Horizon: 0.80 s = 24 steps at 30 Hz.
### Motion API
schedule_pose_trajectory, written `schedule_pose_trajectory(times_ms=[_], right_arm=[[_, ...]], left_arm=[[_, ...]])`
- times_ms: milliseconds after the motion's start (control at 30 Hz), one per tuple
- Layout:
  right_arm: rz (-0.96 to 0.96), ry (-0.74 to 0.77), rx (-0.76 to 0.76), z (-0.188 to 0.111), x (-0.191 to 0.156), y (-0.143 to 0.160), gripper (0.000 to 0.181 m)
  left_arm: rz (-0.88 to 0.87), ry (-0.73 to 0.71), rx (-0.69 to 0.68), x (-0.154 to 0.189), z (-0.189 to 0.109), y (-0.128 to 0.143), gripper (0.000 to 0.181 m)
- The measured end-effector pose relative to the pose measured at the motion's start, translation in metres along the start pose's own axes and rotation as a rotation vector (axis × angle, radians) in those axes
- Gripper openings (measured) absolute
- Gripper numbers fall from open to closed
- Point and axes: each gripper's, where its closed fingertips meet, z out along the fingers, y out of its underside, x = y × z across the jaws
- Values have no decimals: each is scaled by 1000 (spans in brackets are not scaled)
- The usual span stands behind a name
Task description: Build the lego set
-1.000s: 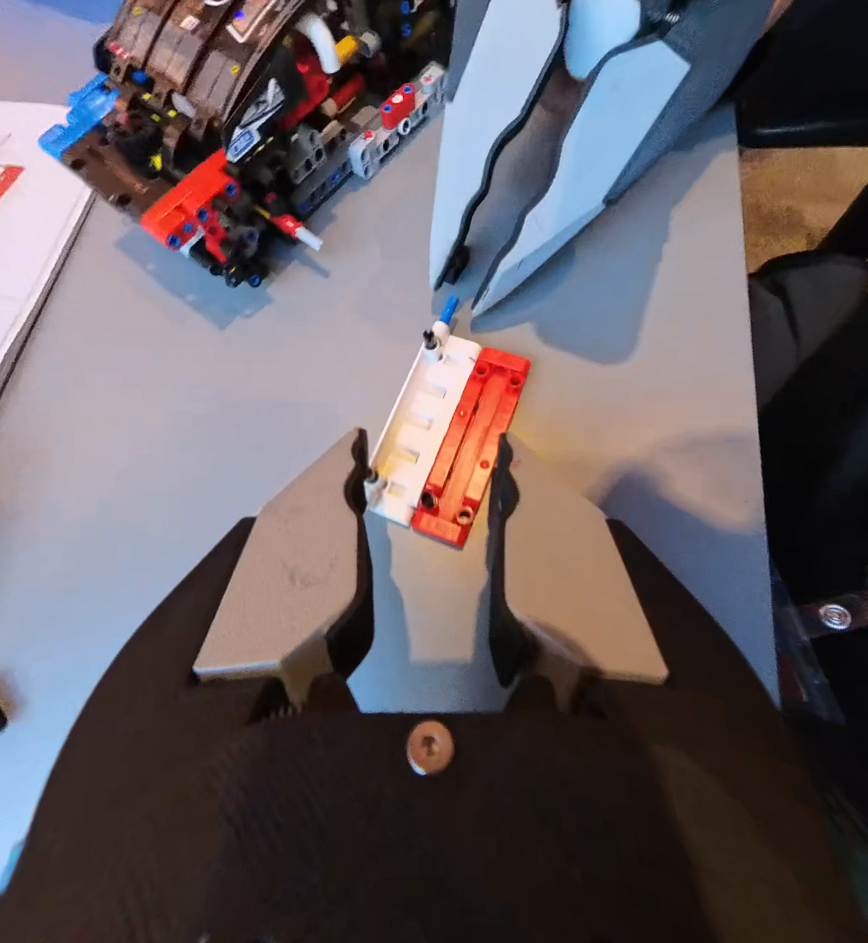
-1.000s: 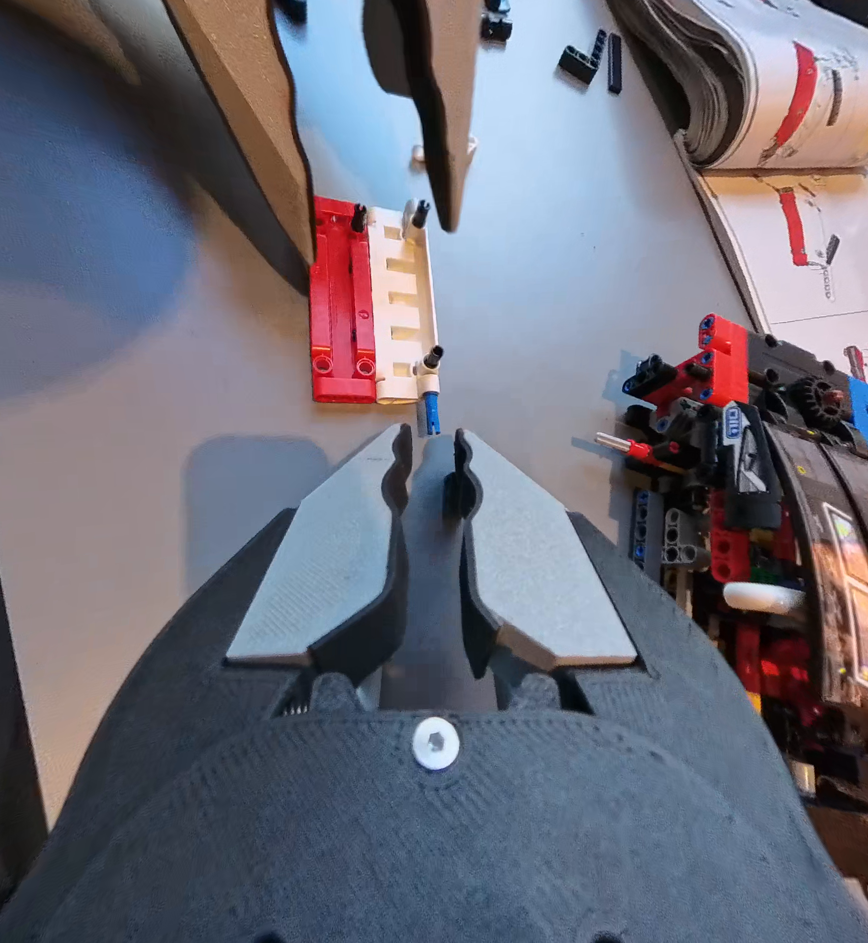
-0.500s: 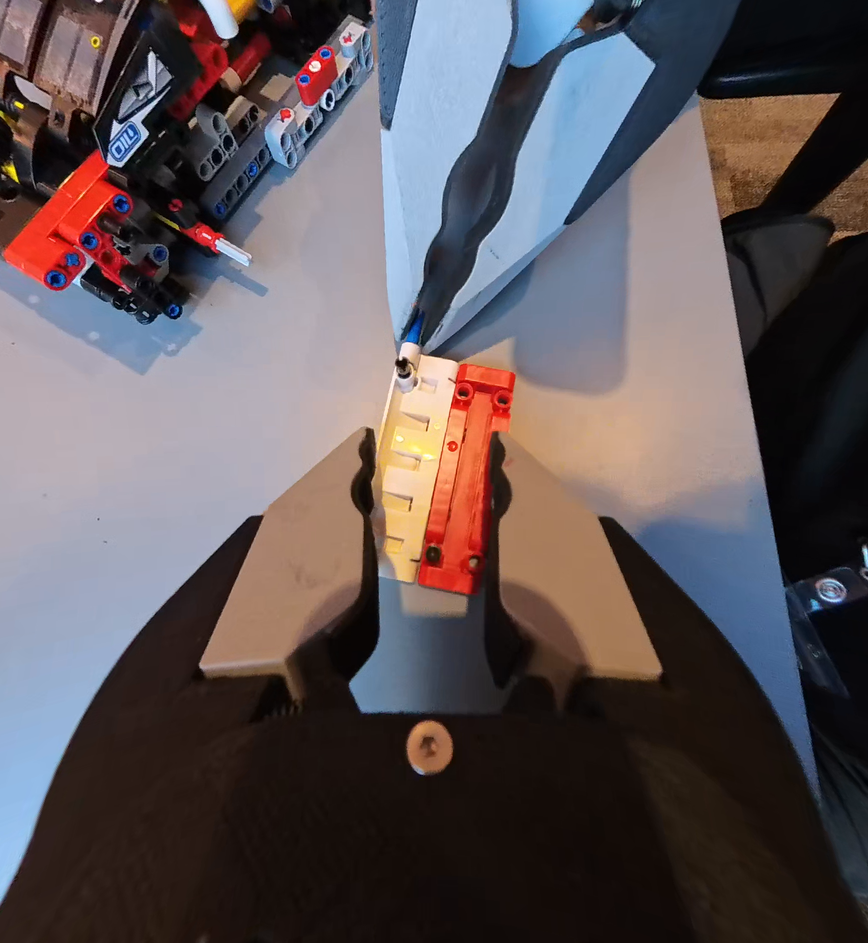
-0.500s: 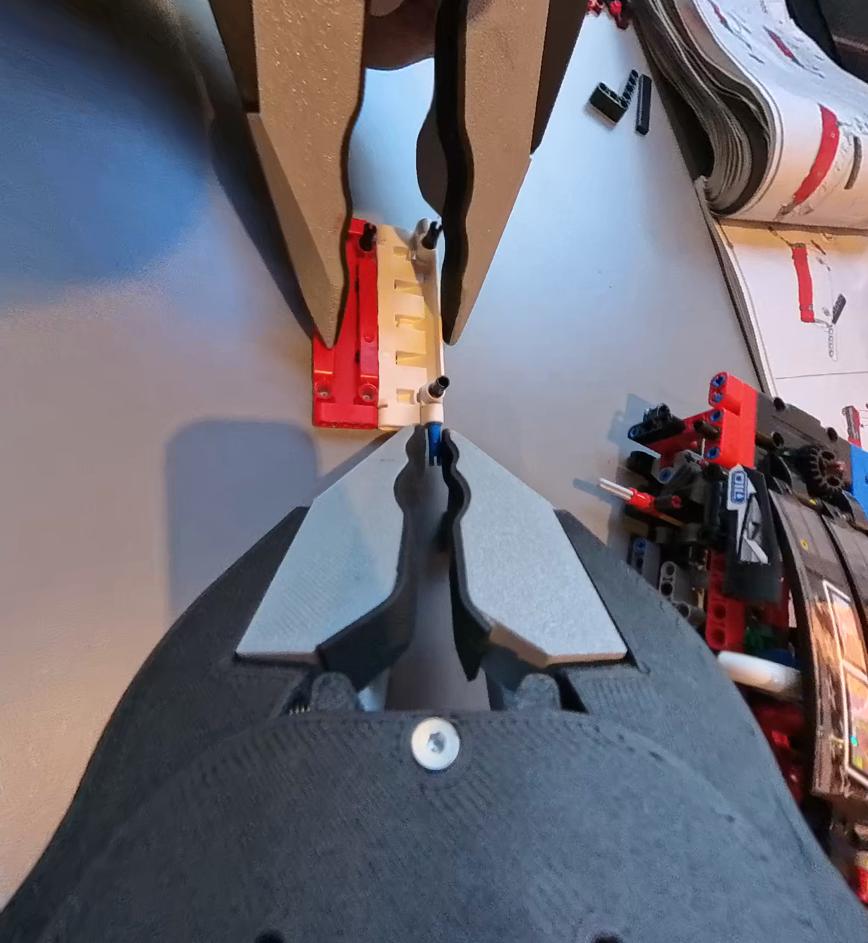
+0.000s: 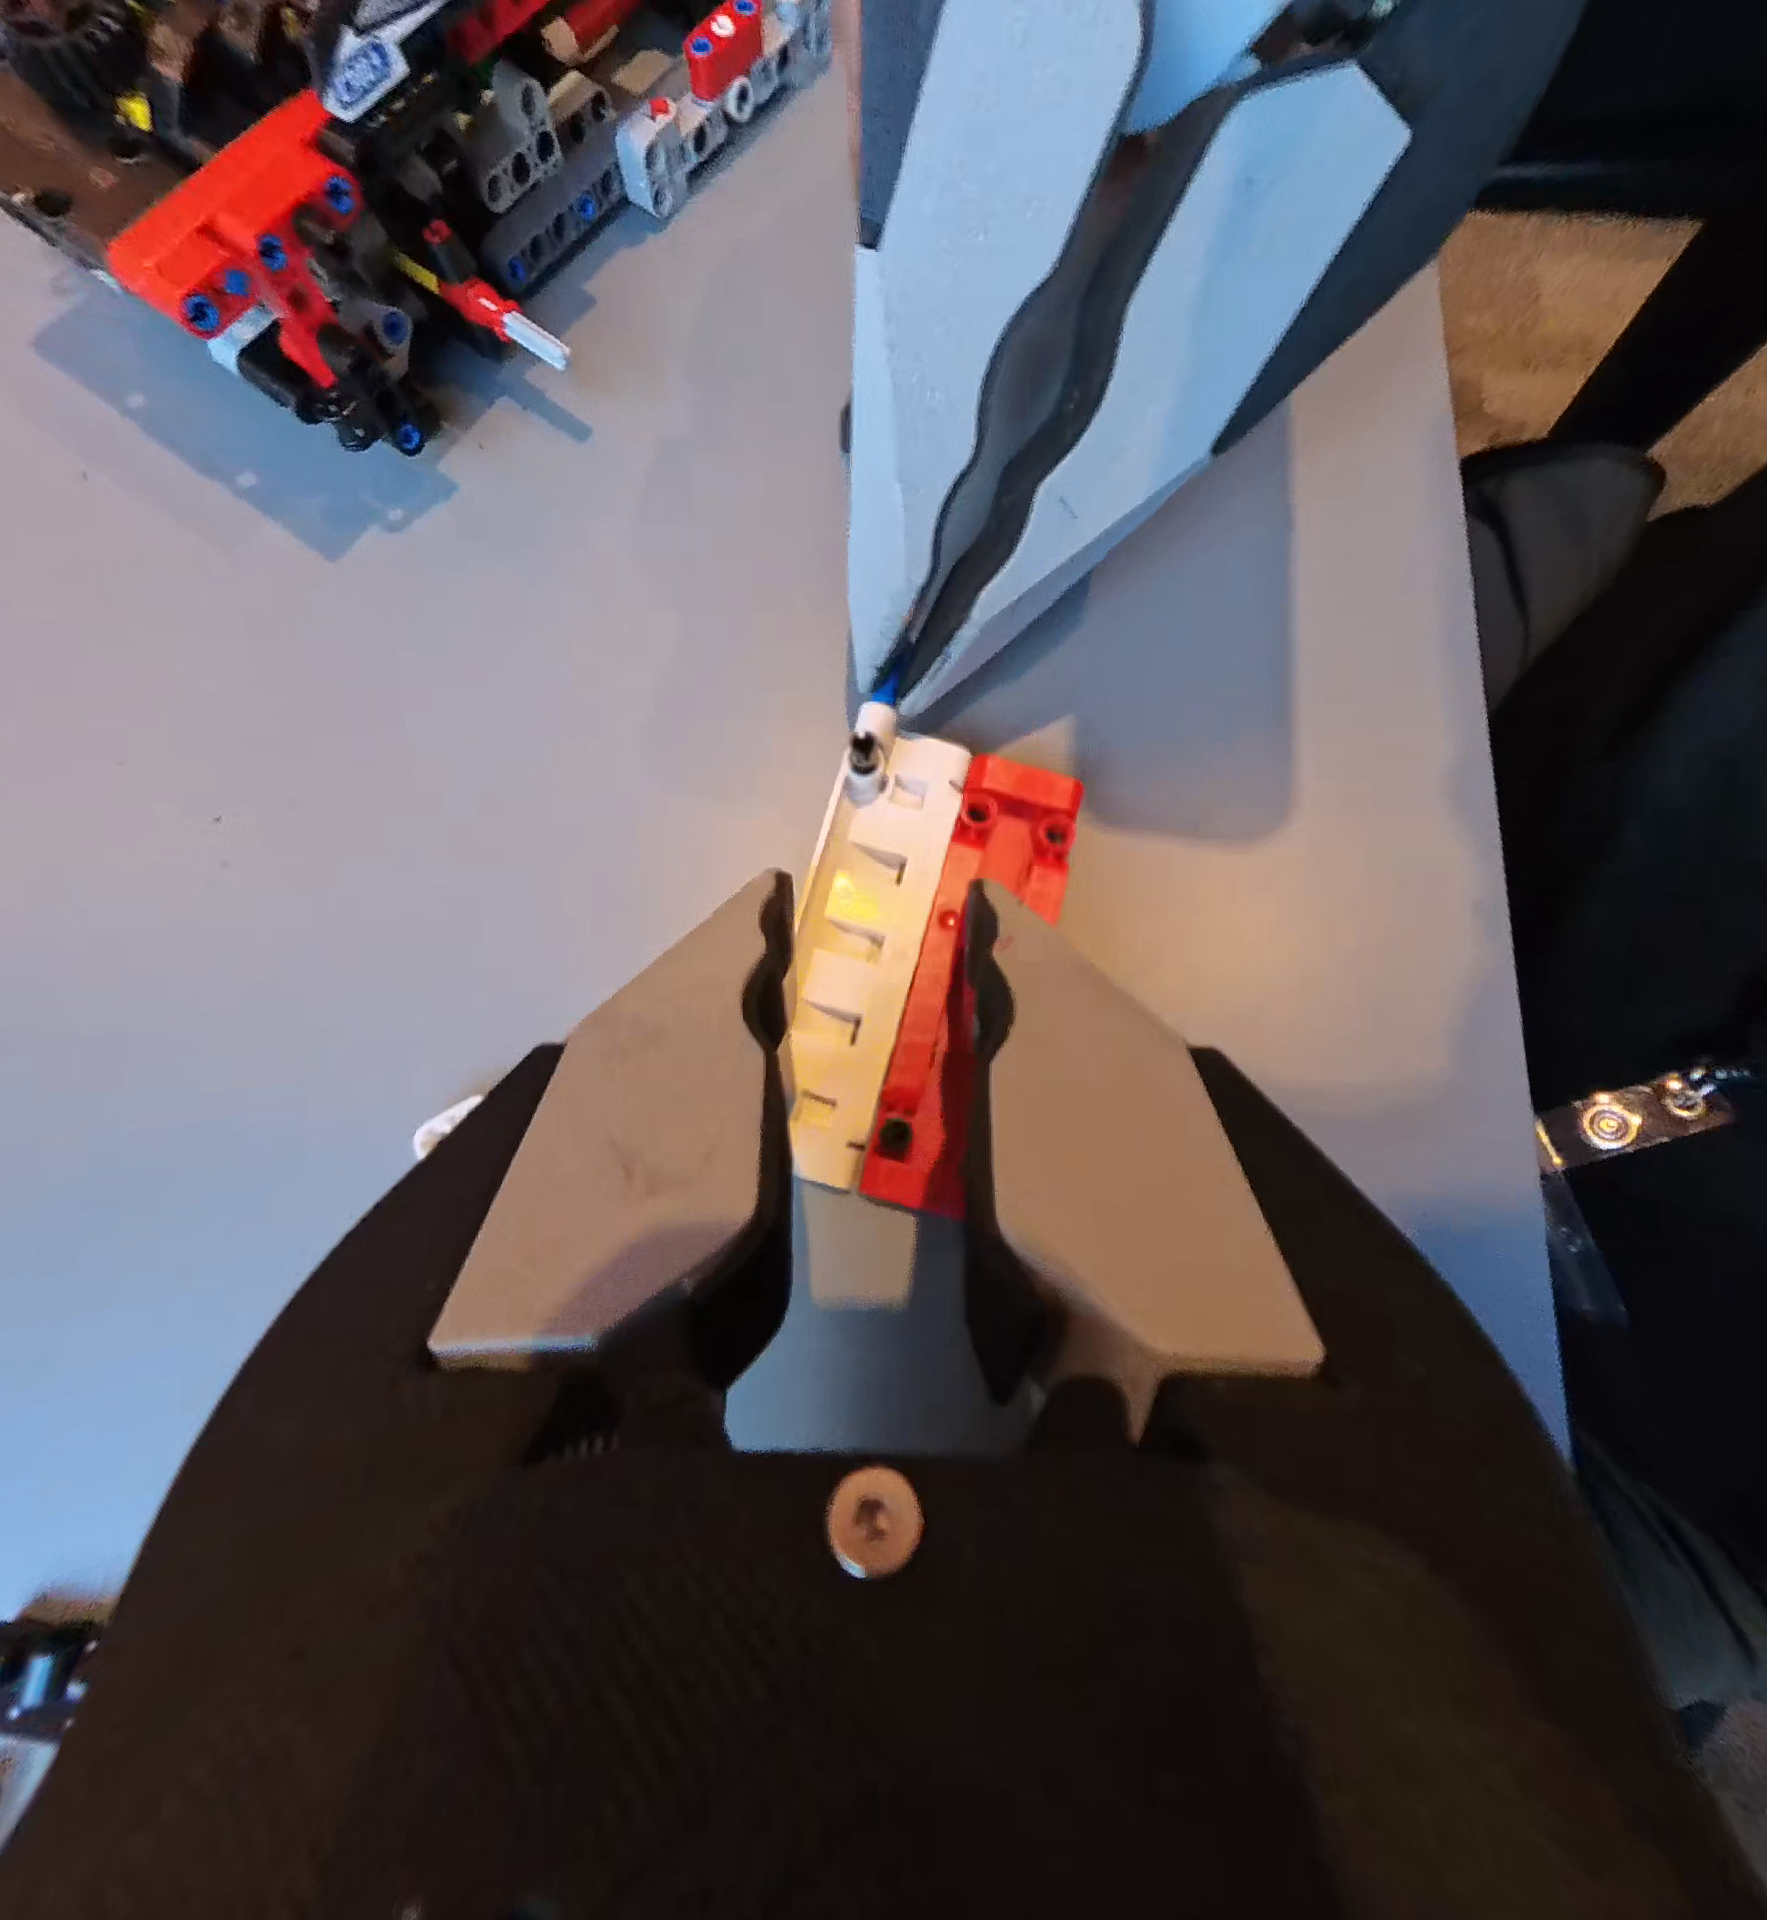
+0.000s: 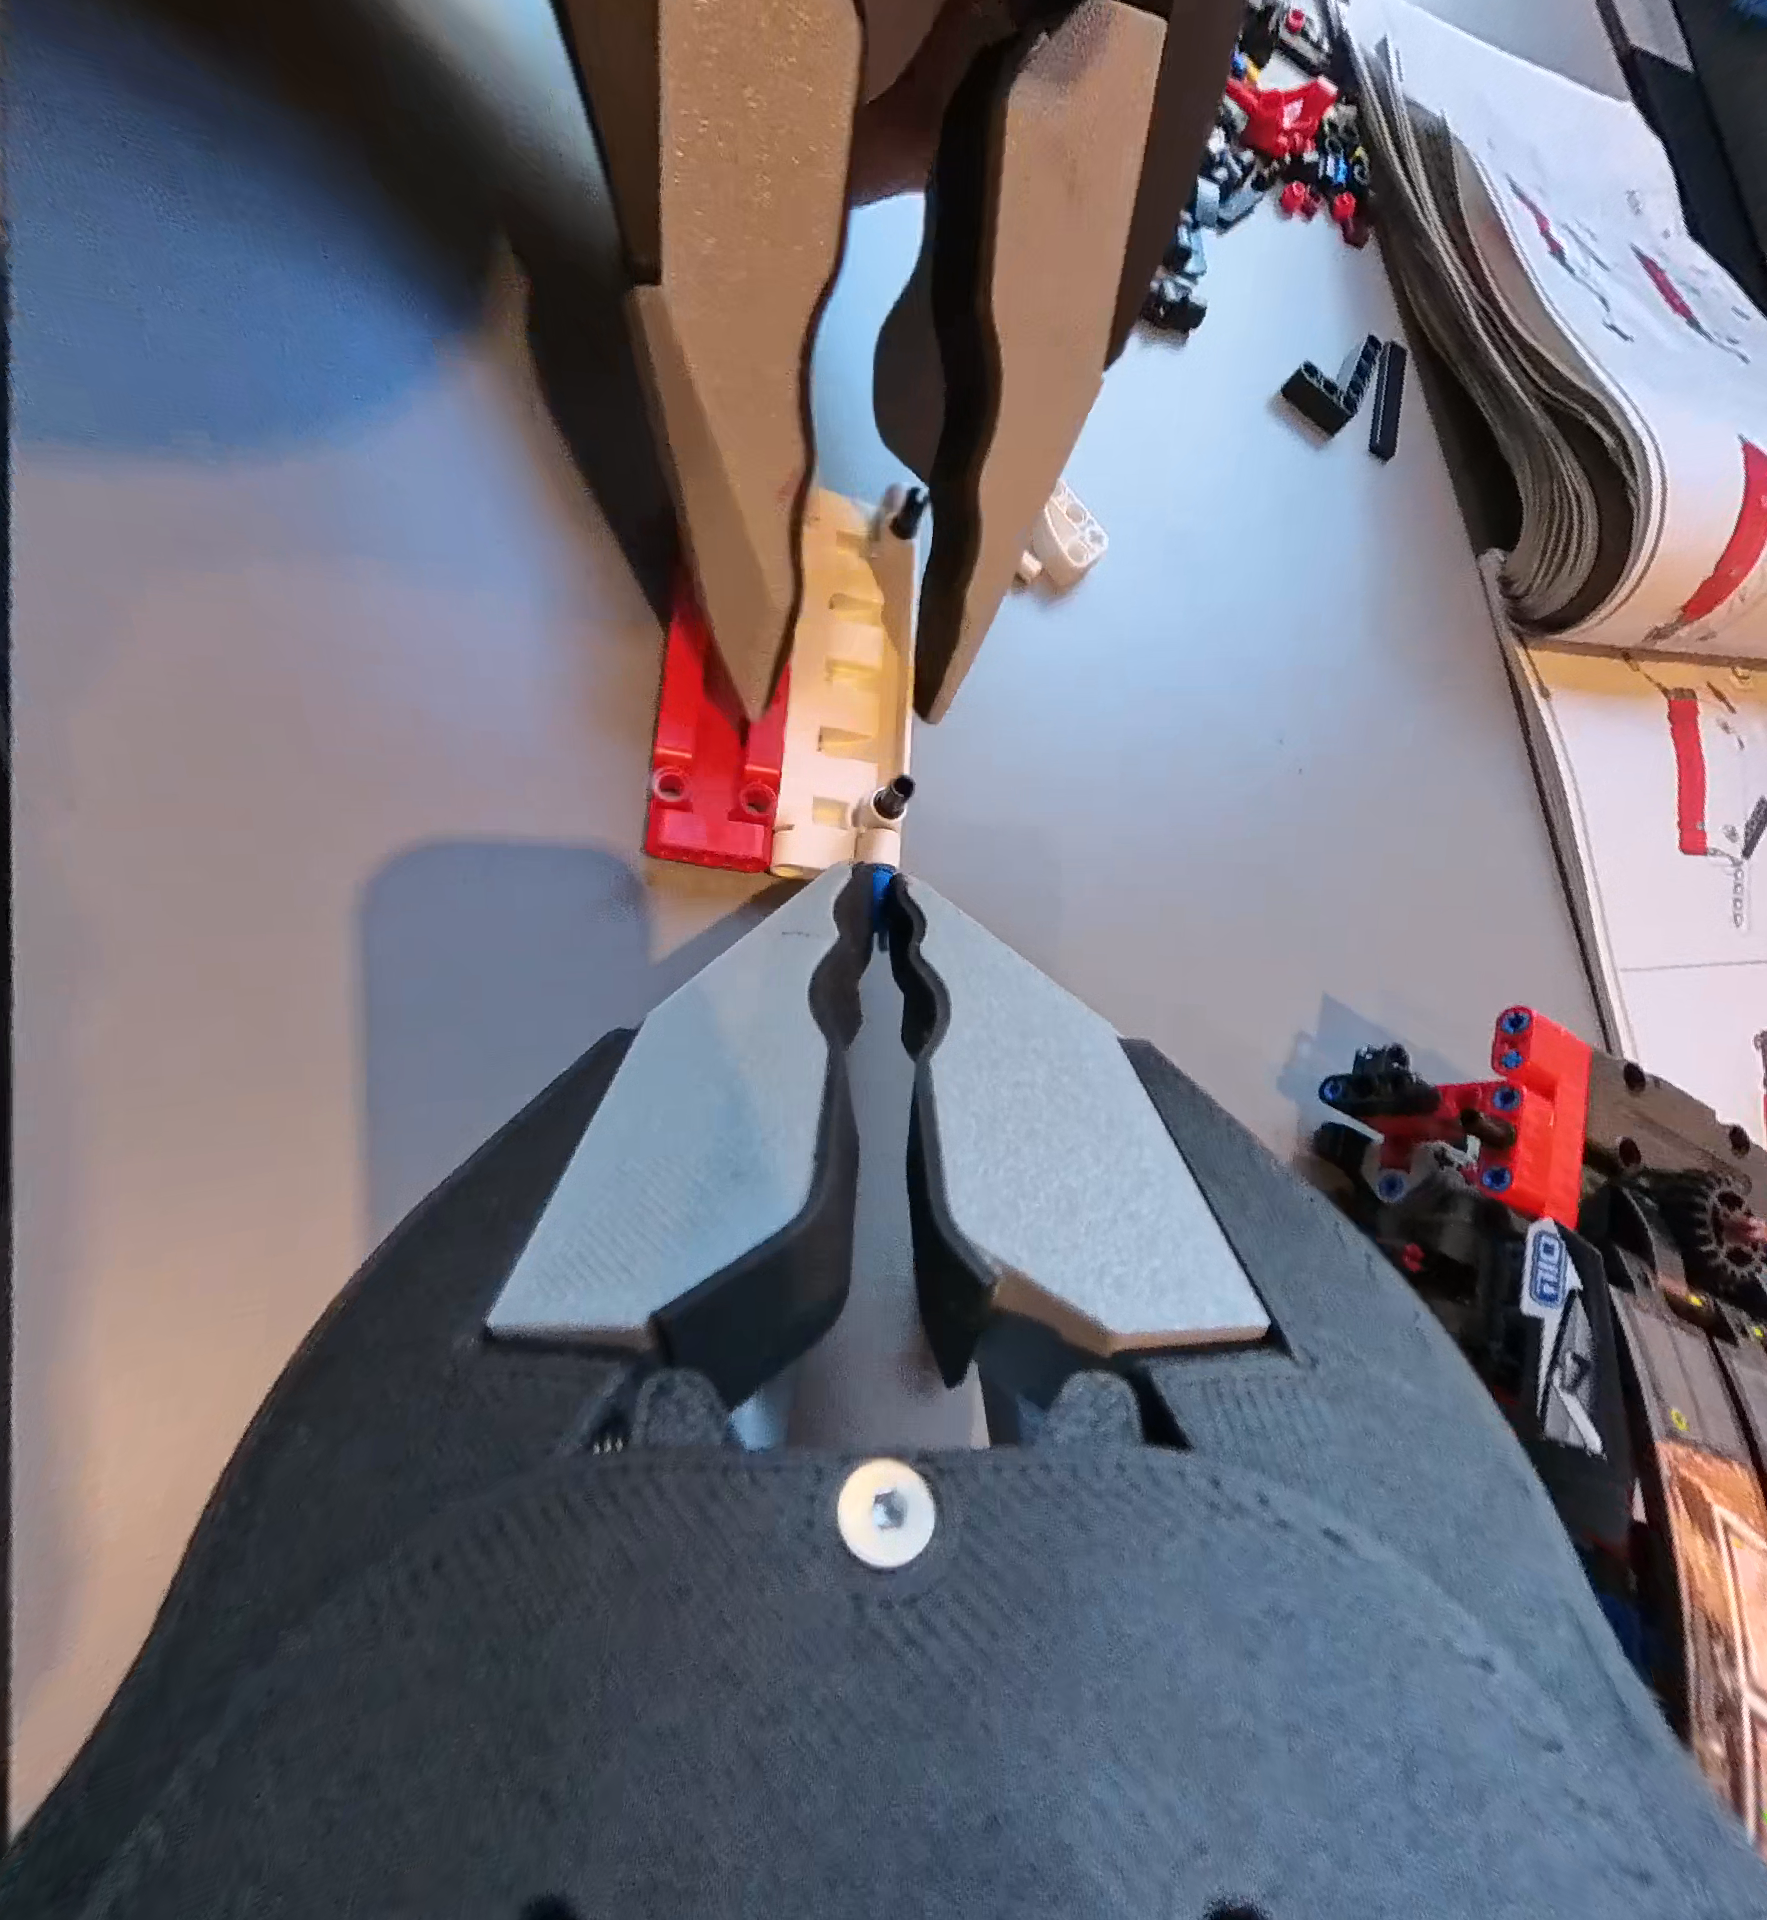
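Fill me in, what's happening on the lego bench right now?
A person is working two handheld grippers on a small red-and-white panel assembly lying on the grey table. The left gripper has its jaws closed on the panel's long sides, steadying it. The right gripper pinches the blue pin at the white panel's corner. The large partly built model and the instruction book sit off to the side.

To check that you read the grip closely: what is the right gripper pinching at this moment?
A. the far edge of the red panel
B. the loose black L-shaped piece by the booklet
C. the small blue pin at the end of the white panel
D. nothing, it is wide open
C: in the right wrist view the right gripper has its tips closed on the blue pin that sticks out of the white panel.
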Motion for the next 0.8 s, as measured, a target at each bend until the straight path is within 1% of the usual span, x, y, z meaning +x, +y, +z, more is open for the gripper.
schedule_pose_trajectory(times_ms=[33,100,167,200,267,333,367,500,600,700,733,800], right_arm=[[2,-7,11,0,-1,-3,0],[1,-4,34,0,-1,-8,0],[1,-7,43,0,0,-11,0],[6,-10,43,0,1,-12,0],[11,5,31,3,5,-10,0],[14,43,11,4,12,-7,0],[24,51,7,3,14,-6,0],[105,41,27,-4,14,-2,4],[135,52,25,-11,12,2,8],[188,43,18,-19,6,8,19],[209,34,16,-20,3,9,21],[229,26,21,-22,-3,10,21]], left_arm=[[-17,7,12,-1,-2,-1,30],[-48,-2,37,-6,-6,-2,22],[-77,-15,62,-12,-11,-3,7],[-95,-25,66,-16,-12,-2,3],[-107,-28,28,-17,-7,6,11],[-88,-68,-7,-21,-3,13,16],[-82,-63,-3,-20,-4,13,13],[-59,-68,-22,-20,-3,13,16],[-26,-77,-27,-21,-3,9,16],[-1,-99,17,-24,-12,-2,9],[-6,-92,33,-24,-15,-6,10],[-10,-61,26,-21,-15,-7,16]])
